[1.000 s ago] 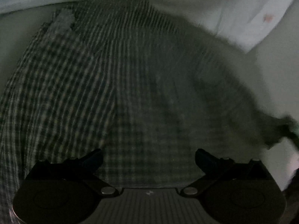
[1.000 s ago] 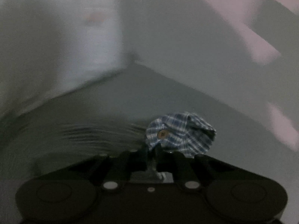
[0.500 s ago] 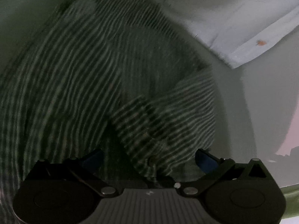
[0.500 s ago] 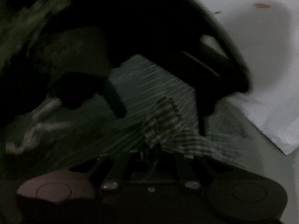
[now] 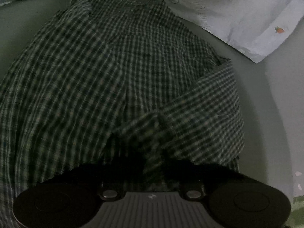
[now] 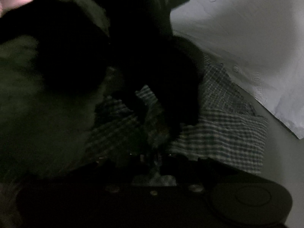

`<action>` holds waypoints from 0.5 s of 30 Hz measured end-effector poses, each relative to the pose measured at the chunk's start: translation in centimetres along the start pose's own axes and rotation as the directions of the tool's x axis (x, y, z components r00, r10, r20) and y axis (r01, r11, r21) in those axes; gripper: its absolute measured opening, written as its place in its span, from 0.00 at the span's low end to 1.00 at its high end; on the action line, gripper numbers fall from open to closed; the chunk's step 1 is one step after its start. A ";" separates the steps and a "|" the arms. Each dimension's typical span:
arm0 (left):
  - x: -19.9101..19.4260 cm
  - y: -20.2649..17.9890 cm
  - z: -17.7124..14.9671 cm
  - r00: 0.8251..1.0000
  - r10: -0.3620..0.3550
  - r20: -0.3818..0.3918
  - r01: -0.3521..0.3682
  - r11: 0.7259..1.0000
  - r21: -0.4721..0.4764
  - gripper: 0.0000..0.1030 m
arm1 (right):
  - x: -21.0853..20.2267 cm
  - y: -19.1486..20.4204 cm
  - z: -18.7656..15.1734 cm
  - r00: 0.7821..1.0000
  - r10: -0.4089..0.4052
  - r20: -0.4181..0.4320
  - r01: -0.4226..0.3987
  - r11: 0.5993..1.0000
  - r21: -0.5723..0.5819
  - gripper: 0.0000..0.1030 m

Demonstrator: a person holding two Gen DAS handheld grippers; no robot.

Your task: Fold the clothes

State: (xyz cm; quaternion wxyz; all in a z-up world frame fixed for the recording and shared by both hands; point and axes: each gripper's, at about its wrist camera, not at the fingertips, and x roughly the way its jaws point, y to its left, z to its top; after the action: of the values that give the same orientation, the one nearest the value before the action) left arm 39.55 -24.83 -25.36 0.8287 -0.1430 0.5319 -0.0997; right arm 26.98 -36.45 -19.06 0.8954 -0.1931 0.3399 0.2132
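A dark green plaid shirt (image 5: pixel 106 72) lies spread on a pale surface. Its right sleeve (image 5: pixel 205 114) is folded in across the body. The cuff end is bunched between the fingers of my left gripper (image 5: pixel 152 165), whose jaws are closing and pinch the cloth. In the dim right wrist view the same sleeve (image 6: pixel 228 129) runs in from the right. My right gripper (image 6: pixel 153 157) still has plaid cloth between its fingers while its jaws are opening. The left gripper (image 6: pixel 153 115) looms dark just beyond it, over the same bit of cuff.
A pale blue garment (image 5: pixel 247 19) with a small orange carrot mark lies at the back right, touching the plaid shirt's collar end. Bare pale surface (image 5: pixel 275 114) runs along the right. A blurred green mass (image 6: pixel 38 95), perhaps a person's sleeve, fills the right wrist view's left side.
The right gripper swung the sleeve cuff across onto the shirt body, up to the left gripper. The left gripper sank, and its wide jaws came together on the cuff.
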 end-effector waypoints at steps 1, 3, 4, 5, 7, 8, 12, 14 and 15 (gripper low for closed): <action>-0.2 0.2 0.3 1.000 0.002 0.011 -0.002 1.000 -0.002 0.17 | -0.7 -0.3 -0.2 1.000 0.001 0.001 -0.001 1.000 0.018 0.19; -1.1 0.3 0.6 0.999 0.009 0.041 -0.009 1.000 0.003 0.15 | -2.7 -2.3 -1.4 0.999 -0.030 -0.022 0.032 0.991 0.126 0.23; -1.5 0.4 0.9 0.999 0.006 0.054 -0.007 1.000 0.003 0.14 | -3.5 -3.3 -2.3 0.997 -0.061 -0.046 0.068 0.983 0.170 0.27; -2.0 0.5 1.3 0.998 -0.002 0.069 0.002 1.000 -0.001 0.14 | -4.2 -4.1 -3.1 0.991 -0.100 -0.084 0.116 0.970 0.212 0.30; -2.9 0.9 2.0 0.995 -0.022 0.096 0.023 1.000 -0.010 0.13 | -5.3 -5.3 -5.2 0.970 -0.171 -0.173 0.218 0.928 0.303 0.46; -3.2 1.1 2.3 0.994 -0.033 0.106 0.035 0.999 -0.014 0.13 | -5.6 -5.4 -6.2 0.961 -0.175 -0.214 0.244 0.903 0.355 0.45; -2.8 1.4 4.4 0.991 -0.057 0.120 0.057 0.998 -0.002 0.12 | -6.0 -5.1 -8.8 0.956 -0.130 -0.264 0.253 0.820 0.513 0.19; -2.5 1.6 5.7 0.990 -0.082 0.116 0.082 0.997 0.005 0.10 | -6.4 -3.7 -8.2 0.951 -0.154 -0.269 0.273 0.825 0.494 0.00; -2.7 2.0 6.6 0.988 -0.108 0.114 0.110 0.994 -0.014 0.10 | -6.5 -3.1 -7.9 0.942 -0.185 -0.279 0.302 0.829 0.471 0.00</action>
State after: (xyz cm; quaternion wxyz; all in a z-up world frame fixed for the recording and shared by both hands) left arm 44.42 -21.18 -21.13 0.8493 -0.1855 0.4765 -0.1312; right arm 20.04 -44.53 -19.41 0.8906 -0.0150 0.4539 -0.0231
